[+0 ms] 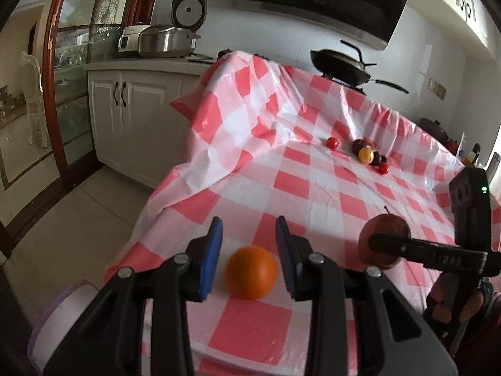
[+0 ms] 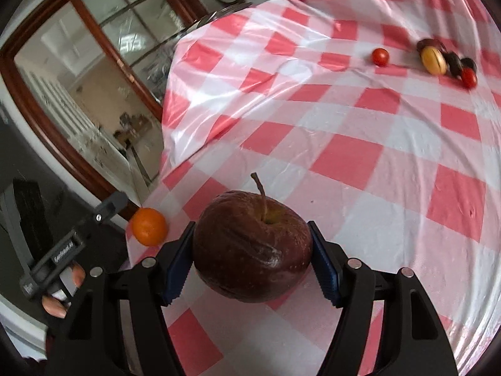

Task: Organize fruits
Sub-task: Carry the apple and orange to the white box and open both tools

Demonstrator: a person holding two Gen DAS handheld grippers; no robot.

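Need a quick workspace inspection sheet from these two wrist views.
Surface: checked cloth, wrinkled.
Job's things: orange; apple; fruit pile at the far side; tomato apart from it.
Clutter: nothing seen.
Grippers: left gripper shut on orange; right gripper shut on apple.
Cables: nothing seen.
Surroundings: wok, cookers, cabinets, glass door.

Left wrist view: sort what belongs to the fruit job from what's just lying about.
Job: orange, dark red apple, cherry tomatoes, small fruit pile.
Lying about: wok, steel pot, rice cooker.
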